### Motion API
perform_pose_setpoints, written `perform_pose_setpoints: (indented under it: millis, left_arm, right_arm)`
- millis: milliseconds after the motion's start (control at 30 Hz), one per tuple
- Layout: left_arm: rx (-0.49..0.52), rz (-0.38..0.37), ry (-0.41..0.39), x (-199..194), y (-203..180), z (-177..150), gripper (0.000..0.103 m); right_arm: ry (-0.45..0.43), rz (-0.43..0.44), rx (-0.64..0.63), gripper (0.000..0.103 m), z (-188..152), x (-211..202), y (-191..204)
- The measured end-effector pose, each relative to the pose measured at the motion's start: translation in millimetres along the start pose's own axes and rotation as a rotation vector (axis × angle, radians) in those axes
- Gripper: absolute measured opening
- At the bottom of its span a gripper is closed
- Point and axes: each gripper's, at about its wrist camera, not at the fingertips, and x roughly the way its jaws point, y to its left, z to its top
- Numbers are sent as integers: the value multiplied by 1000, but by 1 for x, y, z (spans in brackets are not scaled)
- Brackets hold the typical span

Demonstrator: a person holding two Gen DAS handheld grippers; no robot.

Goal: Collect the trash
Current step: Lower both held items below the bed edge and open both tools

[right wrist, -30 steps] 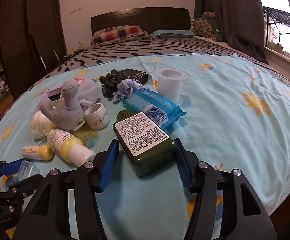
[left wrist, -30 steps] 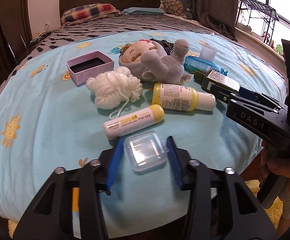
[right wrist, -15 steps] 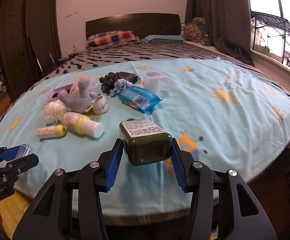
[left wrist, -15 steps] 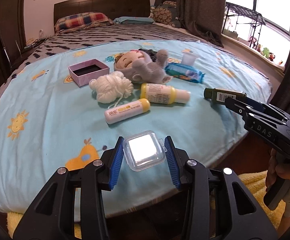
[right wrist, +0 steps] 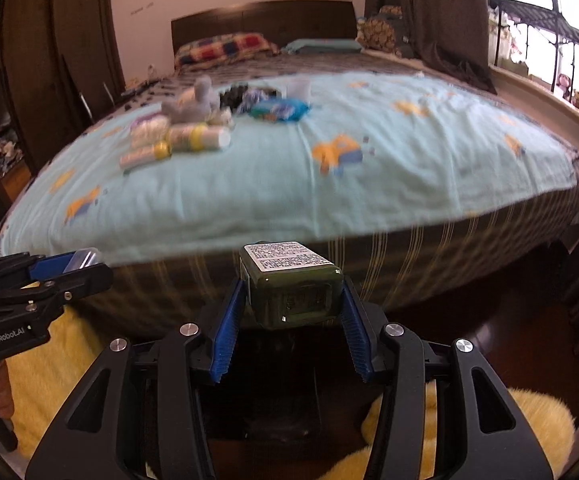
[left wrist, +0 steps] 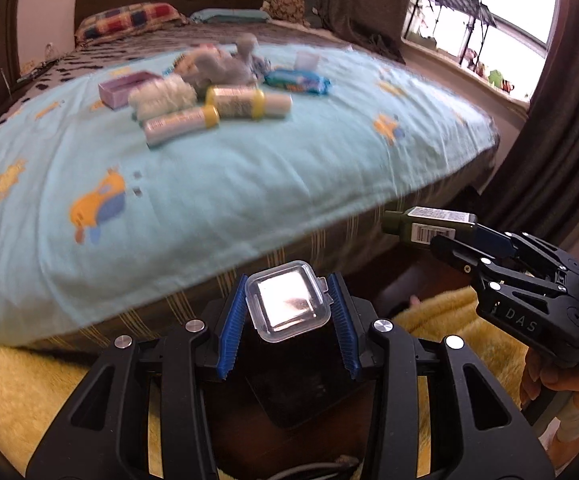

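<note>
Clamped between the blue ribbed pads of the left gripper (left wrist: 289, 322) sits a small clear square plastic case with a snap lid (left wrist: 288, 301), held off the bed above a dark bin-like shape whose nature is hard to tell. At about 3 o'clock in the left wrist view, the right gripper (left wrist: 441, 236) pinches a dark green rectangular bottle with a white printed label (left wrist: 425, 224); in its own view that bottle (right wrist: 291, 284) stands wedged between both pads, label up, below the bed's edge. Beyond both, at 12 o'clock, the light blue sheet with yellow cartoon prints (right wrist: 289, 184) carries a blurred cluster: a yellow-capped white tube (left wrist: 181, 124), a yellow-and-white lotion bottle (left wrist: 249, 102), a blue wipes packet (left wrist: 297, 82), a grey plush toy (right wrist: 191, 106) and a pink box (left wrist: 127, 88). Yellow fluffy rug (left wrist: 29, 392) lies on the floor under the grippers.
</note>
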Motion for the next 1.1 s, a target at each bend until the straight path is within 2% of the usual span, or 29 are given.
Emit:
perform_pose_setpoints:
  millis: [233, 433, 633, 900, 1033, 1100]
  left_arm:
    - [-60, -43, 161, 57, 9, -28, 39]
    - [-45, -19, 240, 106, 15, -44, 39]
    - [-70, -49, 327, 140, 15, -64, 39]
    - [-83, -61, 358, 150, 12, -69, 40]
    - [-79, -45, 344, 144, 13, -67, 50]
    - [-69, -26, 325, 139, 11, -66, 55]
  right_arm:
    - [138, 3, 30, 48, -27, 42, -1]
    - [227, 12, 66, 48, -40, 79, -7]
    - [295, 25, 76, 48, -52, 112, -6]
    - [317, 32, 84, 49, -53, 131, -4]
    - [300, 28, 87, 51, -45, 129, -6]
    - [287, 22, 92, 56, -42, 124, -6]
